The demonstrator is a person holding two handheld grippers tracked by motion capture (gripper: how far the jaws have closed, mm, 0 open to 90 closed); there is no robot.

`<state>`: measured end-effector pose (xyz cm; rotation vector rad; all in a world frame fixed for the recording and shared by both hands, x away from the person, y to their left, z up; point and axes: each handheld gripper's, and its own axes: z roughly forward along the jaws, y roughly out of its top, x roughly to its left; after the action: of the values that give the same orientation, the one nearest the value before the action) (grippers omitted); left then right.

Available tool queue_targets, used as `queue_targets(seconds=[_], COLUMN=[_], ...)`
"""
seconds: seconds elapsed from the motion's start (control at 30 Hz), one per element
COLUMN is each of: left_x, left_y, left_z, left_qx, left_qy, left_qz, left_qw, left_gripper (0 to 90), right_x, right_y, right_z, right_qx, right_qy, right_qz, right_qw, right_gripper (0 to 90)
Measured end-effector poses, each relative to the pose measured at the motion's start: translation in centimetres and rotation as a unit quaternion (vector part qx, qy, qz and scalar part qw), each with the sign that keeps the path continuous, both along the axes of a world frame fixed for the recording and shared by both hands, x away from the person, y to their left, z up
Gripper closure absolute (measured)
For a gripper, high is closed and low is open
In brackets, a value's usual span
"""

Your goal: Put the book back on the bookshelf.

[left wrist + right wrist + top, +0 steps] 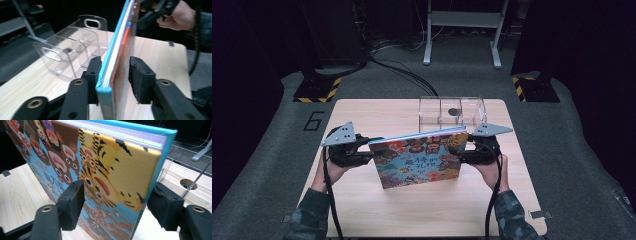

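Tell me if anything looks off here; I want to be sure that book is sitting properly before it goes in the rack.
The book is not square: it stands on its lower edge on the table, leaning and slanted, one top corner higher. A hand-held gripper sits at each side edge. The clear rack behind looks upright and undamaged.

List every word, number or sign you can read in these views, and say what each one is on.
"6": a large dark numeral on the grey floor mat, left of the table.
Large blue characters across the book cover, also seen in the right gripper view: too blurred to read.
Yellow-and-black hazard stripes on the stand bases on the floor: a marking, no text.
Clear plastic organizer: no label that I can make out.
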<state>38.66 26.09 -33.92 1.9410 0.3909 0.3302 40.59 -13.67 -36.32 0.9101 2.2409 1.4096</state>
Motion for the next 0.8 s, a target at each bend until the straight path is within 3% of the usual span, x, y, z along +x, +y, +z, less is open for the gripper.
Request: queue_targets(seconds=[0.2,0.27,0.5,0.7,0.77,0.8], left_x=[0.2,0.3,0.6,1.3,1.3,1.5], left_y=[-0.6,-1.1,-1.9,-3.6,-3.8,-4.4], left_z=[0.0,0.0,0.6,1.7,1.9,2.1], left_qx=[0.018,0.036,0.027,0.066,0.071,0.073], left_qy=[0.013,0.012,0.026,0.038,0.035,0.047], left_qz=[-0.017,-0.019,-0.018,-0.026,-0.024,-0.029], left_qw=[0.9996,0.9991,0.9991,0.9967,0.9966,0.9958], left_gripper=[57.7,56.0,55.7,56.5,56.7,56.8], right_x=[-0.2,-0.2,-0.3,-0.4,-0.4,-0.4], right_y=[-0.2,-0.2,-0.2,-0.1,-0.1,-0.1], right_z=[0.0,0.0,-0.1,0.0,0.0,0.0], right_qx=[0.000,-0.002,0.000,-0.002,-0.002,-0.002], right_qy=[-0.003,-0.003,-0.003,0.001,0.001,0.000], right_qz=[0.000,0.001,-0.003,-0.007,-0.007,-0.008], right_qw=[1.0000,1.0000,1.0000,1.0000,1.0000,1.0000], right_gripper=[34.4,34.6,35.3,35.7,36.1,36.1])
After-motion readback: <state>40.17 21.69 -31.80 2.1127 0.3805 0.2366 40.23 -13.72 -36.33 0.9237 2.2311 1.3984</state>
